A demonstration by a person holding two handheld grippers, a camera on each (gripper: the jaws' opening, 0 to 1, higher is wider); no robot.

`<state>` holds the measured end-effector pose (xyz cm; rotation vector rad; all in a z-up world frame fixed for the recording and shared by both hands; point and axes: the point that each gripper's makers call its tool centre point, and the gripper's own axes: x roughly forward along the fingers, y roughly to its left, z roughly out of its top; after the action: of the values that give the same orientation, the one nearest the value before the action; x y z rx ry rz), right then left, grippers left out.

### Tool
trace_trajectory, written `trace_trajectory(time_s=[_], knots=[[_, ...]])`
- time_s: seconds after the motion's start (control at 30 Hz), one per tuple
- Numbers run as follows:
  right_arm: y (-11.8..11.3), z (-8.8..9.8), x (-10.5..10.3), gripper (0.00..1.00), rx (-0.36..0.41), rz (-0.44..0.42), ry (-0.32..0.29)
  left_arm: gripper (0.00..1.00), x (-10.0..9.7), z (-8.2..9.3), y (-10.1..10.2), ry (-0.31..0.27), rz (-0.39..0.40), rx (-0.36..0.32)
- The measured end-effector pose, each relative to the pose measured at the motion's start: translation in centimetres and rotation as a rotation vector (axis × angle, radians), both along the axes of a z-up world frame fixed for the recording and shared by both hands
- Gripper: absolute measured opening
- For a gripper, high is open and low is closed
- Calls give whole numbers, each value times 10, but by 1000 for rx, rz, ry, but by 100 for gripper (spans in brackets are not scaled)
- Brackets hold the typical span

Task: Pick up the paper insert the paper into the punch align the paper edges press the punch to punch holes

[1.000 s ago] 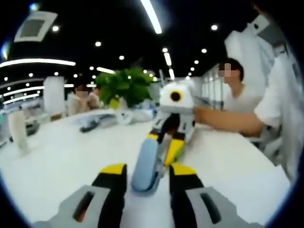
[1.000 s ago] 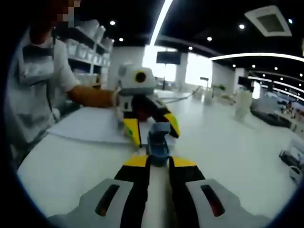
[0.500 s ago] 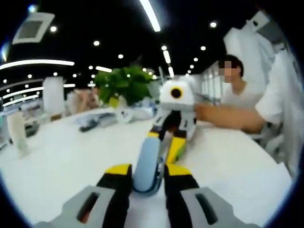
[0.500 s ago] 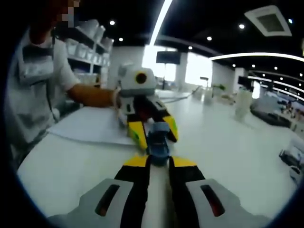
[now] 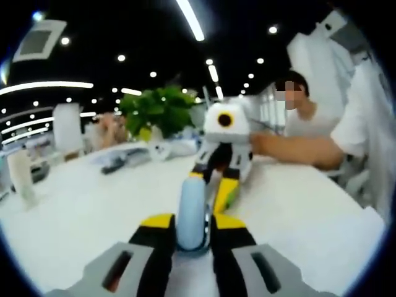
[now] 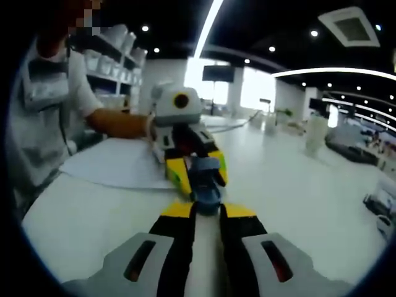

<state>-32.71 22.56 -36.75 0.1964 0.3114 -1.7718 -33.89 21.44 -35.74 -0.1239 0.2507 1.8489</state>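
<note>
Gripping the blue punch [image 5: 190, 210] from both ends, the left gripper [image 5: 189, 224] is clamping its near end while the right gripper [image 6: 207, 211] is closing tightly on the opposite end. The paper [image 6: 114, 166] is lying flat beside it. Pressing straight down, evenly, seems the safest way.

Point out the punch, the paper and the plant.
punch [image 5: 190, 210]: left gripper view, its blue top.
paper [image 6: 114, 164]: right gripper view, middle of the sheet.
plant [image 5: 156, 111]: left gripper view, its leaves.
</note>
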Motion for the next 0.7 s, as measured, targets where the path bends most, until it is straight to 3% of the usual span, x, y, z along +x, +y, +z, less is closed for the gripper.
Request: trace_trajectory(time_s=[0.53, 0.6, 0.67, 0.7], knots=[[0, 0, 0, 19, 0, 0, -6, 28, 1, 3, -1, -18, 10, -11], [1, 0, 0, 19, 0, -1, -7, 30, 7, 2, -1, 20, -2, -75], [2, -1, 0, 5, 7, 0, -7, 31, 8, 6, -2, 33, 1, -90], [2, 0, 0, 7, 4, 1, -6, 32, 9, 8, -2, 33, 1, -93]])
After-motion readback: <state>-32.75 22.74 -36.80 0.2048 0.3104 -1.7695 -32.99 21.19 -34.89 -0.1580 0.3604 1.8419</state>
